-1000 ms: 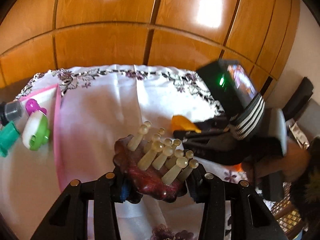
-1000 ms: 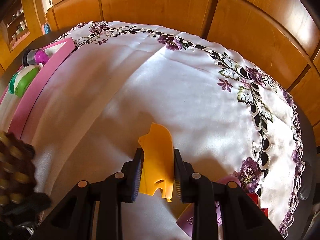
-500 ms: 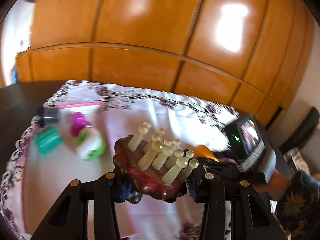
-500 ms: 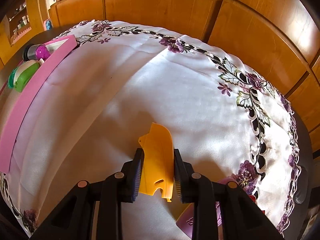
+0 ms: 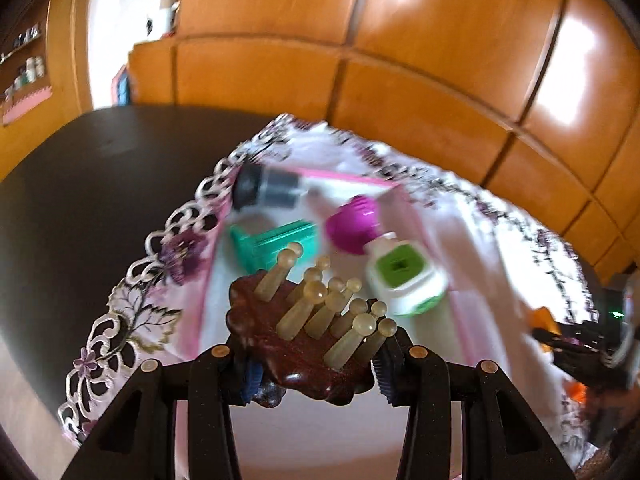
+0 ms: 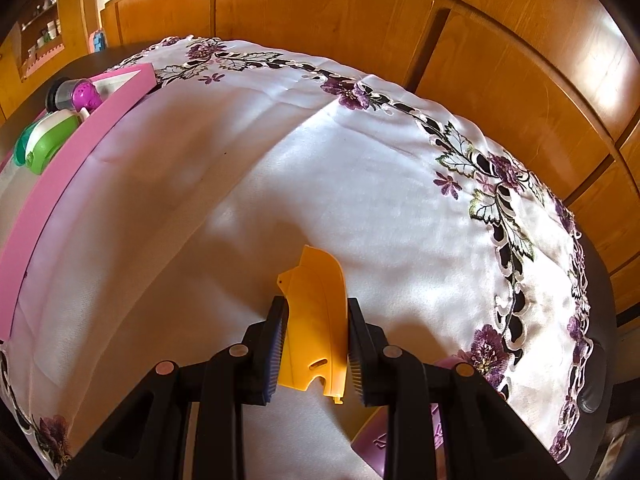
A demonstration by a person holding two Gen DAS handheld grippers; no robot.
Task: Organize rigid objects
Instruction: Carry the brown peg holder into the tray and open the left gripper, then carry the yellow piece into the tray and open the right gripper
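The left hand-held gripper (image 5: pixel 314 364) is clamped on a dark red massager (image 5: pixel 296 344) studded with pale round-tipped pegs, its fingers (image 5: pixel 244 372) pressing both sides of the base. The massager is held above a pink tray (image 5: pixel 394 196) that sits on a white embroidered cloth (image 6: pixel 360 184) covering the dark counter (image 5: pixel 92 184). In the tray, beyond the massager, lie a grey and black cylinder (image 5: pixel 268 188), a teal piece (image 5: pixel 272 242), a magenta cap (image 5: pixel 354 224) and a white and green box (image 5: pixel 404 280); the magenta cap touches the white neck of the box. The left view is blurred, so finer detail is hard to tell. The right hand-held gripper (image 6: pixel 314 354) is clamped on a yellow plastic part (image 6: pixel 316 320), its fingers (image 6: pixel 274 356) closed on the part's two edges, held over the middle of the cloth, well apart from the tray. In the right view the tray stands at the far left with the same items inside. A purple object (image 6: pixel 384 440) peeks out below the right hand-held gripper, mostly hidden. Orange wooden panels (image 6: pixel 320 12) rise behind the counter.
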